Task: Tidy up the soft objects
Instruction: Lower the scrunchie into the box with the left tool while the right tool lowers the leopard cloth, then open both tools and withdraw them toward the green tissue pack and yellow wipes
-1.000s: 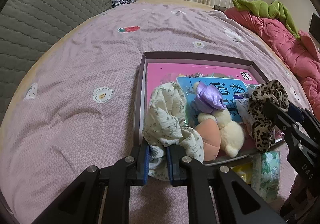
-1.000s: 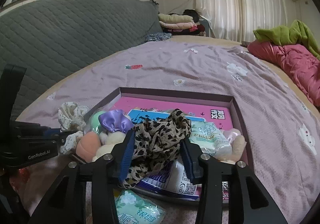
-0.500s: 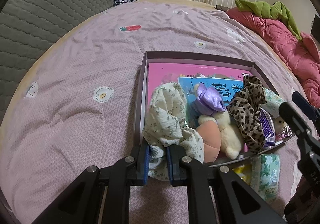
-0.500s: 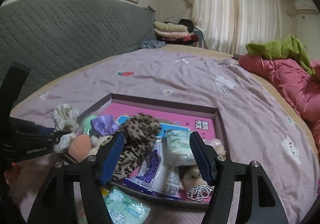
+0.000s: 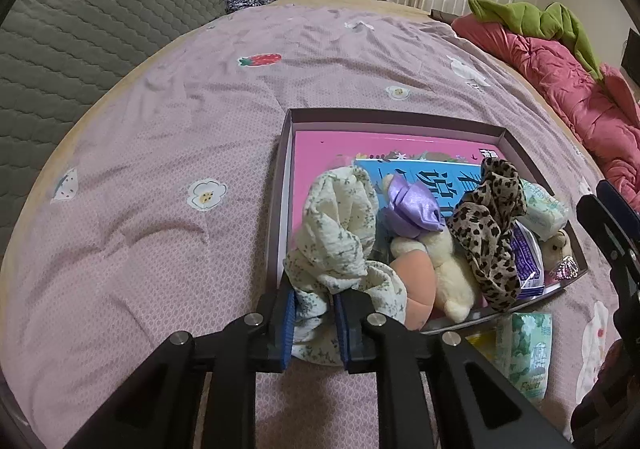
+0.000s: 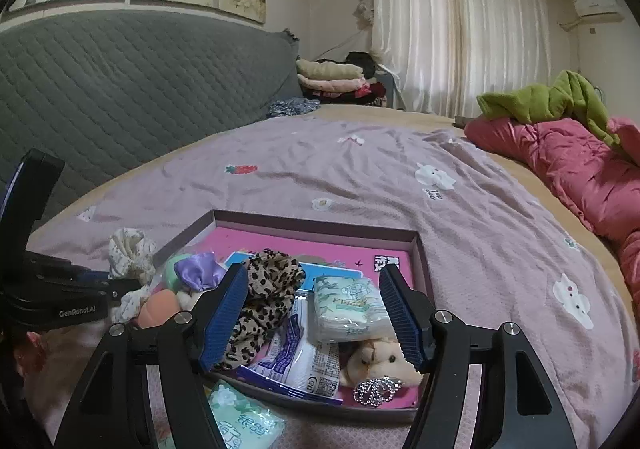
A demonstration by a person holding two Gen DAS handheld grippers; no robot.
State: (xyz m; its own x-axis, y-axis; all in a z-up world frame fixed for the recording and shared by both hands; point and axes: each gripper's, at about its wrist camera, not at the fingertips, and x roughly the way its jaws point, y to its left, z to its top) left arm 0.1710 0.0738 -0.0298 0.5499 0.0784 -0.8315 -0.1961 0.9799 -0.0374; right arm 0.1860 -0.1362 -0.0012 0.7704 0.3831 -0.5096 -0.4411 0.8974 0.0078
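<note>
Left wrist view: the left gripper point(image 5: 314, 307) sits at the bottom centre of the frame, its blue pads pinched on the lower fold of a cream floral crinkle-fabric scrunchie point(image 5: 340, 233); the jaws are just starting to open, with the cloth between them.
Held thing, place: the scrunchie stands up from the pads and leans over the near left corner of the shallow grey cardboard box lid with a pink printed floor point(image 5: 394, 117), so its top is above the lid and its tail hangs outside the near rim.
Long axis: it runs from the pads up and slightly right in the frame, toward the lid's interior.
Neighbours inside: a lilac satin bow point(image 5: 412, 205), a peach rounded plush point(image 5: 412, 281) and a pale yellow plush toy point(image 5: 448, 269) lie just right of it; a leopard-print fabric scrunchie point(image 5: 488, 233) lies further right.
Right wrist view: the right gripper point(image 6: 316, 313) stands wide with nothing between its pads; the leopard scrunchie rests in the lid just beside its left pad, and a white-green tissue pack point(image 6: 348, 309) lies in the gap beyond.
Outside the lid: another green tissue pack point(image 6: 244, 417) lies on the mauve bedspread point(image 6: 360, 169), at the lower left, just below the right gripper's left pad.
Nearer hand: judging by position, the left hand alone governs the floral scrunchie; the drop calls for a small push up-frame so the tail clears the rim.
Risk: released as is, it may flop back over the edge.
</note>
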